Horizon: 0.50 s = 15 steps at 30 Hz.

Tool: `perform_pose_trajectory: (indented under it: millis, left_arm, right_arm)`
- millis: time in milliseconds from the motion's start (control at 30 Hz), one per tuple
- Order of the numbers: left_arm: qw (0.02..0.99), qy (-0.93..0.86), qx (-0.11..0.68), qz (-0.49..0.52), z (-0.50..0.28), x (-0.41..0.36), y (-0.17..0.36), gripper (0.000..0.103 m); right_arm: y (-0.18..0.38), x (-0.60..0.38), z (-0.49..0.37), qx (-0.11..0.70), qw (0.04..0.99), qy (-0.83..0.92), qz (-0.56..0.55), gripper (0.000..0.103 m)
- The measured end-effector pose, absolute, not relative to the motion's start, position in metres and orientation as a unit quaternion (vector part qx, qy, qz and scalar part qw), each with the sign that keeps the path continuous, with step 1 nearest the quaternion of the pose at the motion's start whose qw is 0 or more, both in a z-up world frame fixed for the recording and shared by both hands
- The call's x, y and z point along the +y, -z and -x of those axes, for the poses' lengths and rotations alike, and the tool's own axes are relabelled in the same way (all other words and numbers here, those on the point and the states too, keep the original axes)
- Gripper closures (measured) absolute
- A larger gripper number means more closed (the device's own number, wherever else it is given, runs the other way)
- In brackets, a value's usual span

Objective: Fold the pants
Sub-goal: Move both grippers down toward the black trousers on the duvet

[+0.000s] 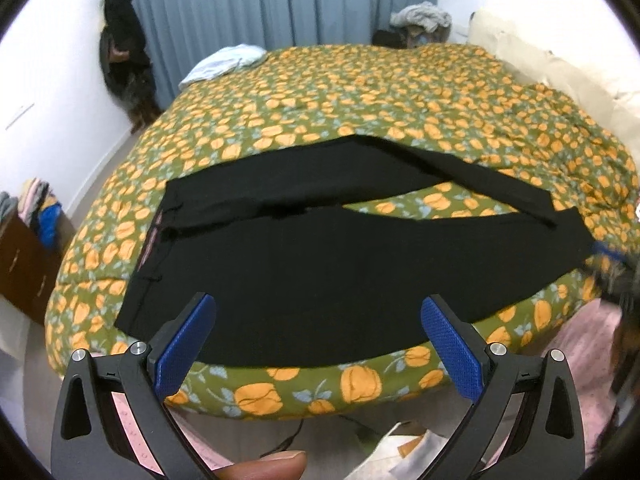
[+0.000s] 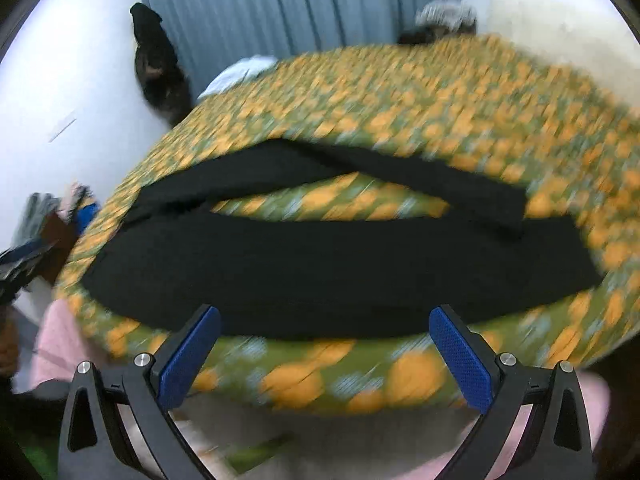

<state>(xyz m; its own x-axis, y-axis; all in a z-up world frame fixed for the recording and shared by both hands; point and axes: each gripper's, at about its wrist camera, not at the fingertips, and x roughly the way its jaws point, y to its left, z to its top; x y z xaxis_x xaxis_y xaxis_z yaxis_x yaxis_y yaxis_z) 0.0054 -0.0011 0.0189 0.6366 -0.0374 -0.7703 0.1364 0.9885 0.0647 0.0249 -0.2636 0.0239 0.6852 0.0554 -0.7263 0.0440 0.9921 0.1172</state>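
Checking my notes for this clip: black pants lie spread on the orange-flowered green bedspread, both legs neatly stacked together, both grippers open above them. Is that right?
Not quite. The black pants are not stacked: the left wrist view shows their two legs apart, with orange-flowered green bedspread visible between them. The rest holds: the left gripper and right gripper are both open.

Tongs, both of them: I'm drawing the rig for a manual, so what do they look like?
The left tongs and right tongs match: black angular arms with triangular cutouts and silver round bolts, ending in flat blue pads with a fine dotted grip texture. A pink printed scale shows behind the left arm. No cables visible.
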Motion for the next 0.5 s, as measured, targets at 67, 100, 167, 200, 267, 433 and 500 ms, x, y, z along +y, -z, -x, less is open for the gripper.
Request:
perform_pose_trajectory:
  millis: [67, 100, 167, 200, 267, 433, 500]
  left_arm:
    - [0.9, 0.038, 0.43, -0.065, -0.007, -0.001, -0.015, 0.0]
    - [0.898, 0.032, 0.433, -0.073, -0.008, -0.003, -0.012, 0.0]
    - [0.894, 0.025, 0.438, -0.088, -0.009, -0.006, -0.008, 0.0]
    - [0.893, 0.025, 0.44, -0.092, -0.01, -0.007, -0.006, 0.0]
    - [0.886, 0.026, 0.453, -0.094, -0.012, -0.01, -0.001, 0.0]
    - [0.874, 0.017, 0.475, -0.105, -0.021, -0.015, 0.01, 0.0]
    - [0.867, 0.011, 0.486, -0.11, -0.028, -0.016, 0.015, 0.0]
  right_arm:
    - [-0.016, -0.291, -0.052, 0.393, 0.919, 0.023, 0.016, 0.0]
    - [-0.008, -0.302, -0.064, 0.401, 0.915, 0.033, 0.042, 0.0]
    - [0.022, -0.329, -0.096, 0.435, 0.894, 0.05, 0.091, 0.0]
    - [0.031, -0.337, -0.104, 0.442, 0.89, 0.05, 0.099, 0.001]
    - [0.053, -0.349, -0.124, 0.458, 0.88, 0.038, 0.12, 0.012]
    - [0.101, -0.375, -0.16, 0.503, 0.848, 0.041, 0.163, 0.029]
    - [0.108, -0.391, -0.172, 0.524, 0.84, 0.024, 0.136, 0.07]
